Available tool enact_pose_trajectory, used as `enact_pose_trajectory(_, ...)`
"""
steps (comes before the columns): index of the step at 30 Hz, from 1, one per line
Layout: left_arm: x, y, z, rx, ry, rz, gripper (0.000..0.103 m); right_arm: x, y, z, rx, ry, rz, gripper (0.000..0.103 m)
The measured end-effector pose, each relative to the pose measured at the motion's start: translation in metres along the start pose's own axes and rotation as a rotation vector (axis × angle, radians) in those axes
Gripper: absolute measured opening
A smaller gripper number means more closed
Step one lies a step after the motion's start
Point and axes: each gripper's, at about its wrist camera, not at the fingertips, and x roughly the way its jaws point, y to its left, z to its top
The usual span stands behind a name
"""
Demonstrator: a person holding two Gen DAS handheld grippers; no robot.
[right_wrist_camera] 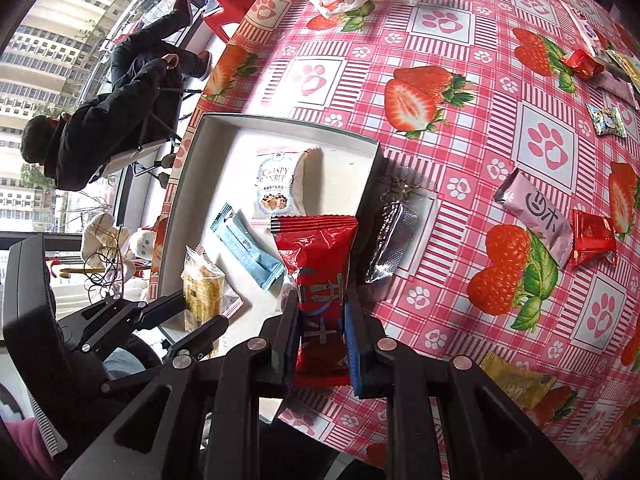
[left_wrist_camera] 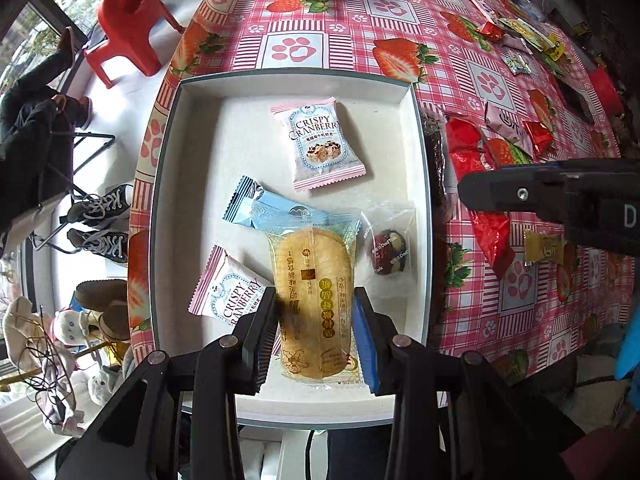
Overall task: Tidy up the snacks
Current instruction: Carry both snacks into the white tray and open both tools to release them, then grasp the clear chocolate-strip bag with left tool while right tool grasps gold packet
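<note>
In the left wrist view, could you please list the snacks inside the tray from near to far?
Rice cracker packet held in the left tool → light blue wafer packet → far cranberry packet near the tray's back wall.

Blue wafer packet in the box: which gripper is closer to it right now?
Left. The left gripper, shut on the rice cracker, sits inside the box, and that cracker overlaps the blue packet. The right gripper holds the red packet over the box's right edge.
</note>
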Motion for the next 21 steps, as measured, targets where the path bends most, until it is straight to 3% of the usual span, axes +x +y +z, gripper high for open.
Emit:
enact_pose_trajectory(5, 0.011, 0.012, -0.007, -0.016, 0.038, -0.012, 0.041, 0.029, 0.023, 0.01, -0.028, 0.062, 0.035, 0.022)
enact_pose_trajectory(7, 0.014, 0.014, -0.009, -0.013, 0.048, -0.006, 0.045, 0.04, 0.025, 0.01, -0.016, 0.1, 0.03, 0.022)
enact_pose_trajectory(10, 0.016, 0.016, -0.008, -0.02, 0.048, -0.001, 0.059, 0.046, 0.016, 0.008, 0.02, 0.126, -0.006, 0.024)
enact_pose_trajectory(11, 0.017, 0.017, -0.007, -0.022, 0.046, 0.0, 0.062, 0.047, 0.01, 0.008, 0.037, 0.127, -0.025, 0.045)
enact_pose_trajectory(12, 0.017, 0.017, -0.006, -0.022, 0.045, 0.0, 0.063, 0.043, 0.002, 0.005, 0.061, 0.123, -0.051, 0.077)
enact_pose_trajectory(13, 0.017, 0.018, -0.005, -0.022, 0.044, 0.0, 0.064, 0.039, -0.007, 0.003, 0.082, 0.11, -0.084, 0.086)
enact_pose_trajectory(15, 0.019, 0.019, -0.003, -0.023, 0.042, -0.001, 0.067, 0.033, -0.027, 0.002, 0.119, 0.083, -0.143, 0.087)
enact_pose_trajectory(21, 0.022, 0.021, -0.004, -0.014, 0.055, -0.005, 0.067, 0.042, -0.074, 0.002, 0.238, 0.116, -0.251, 0.087)
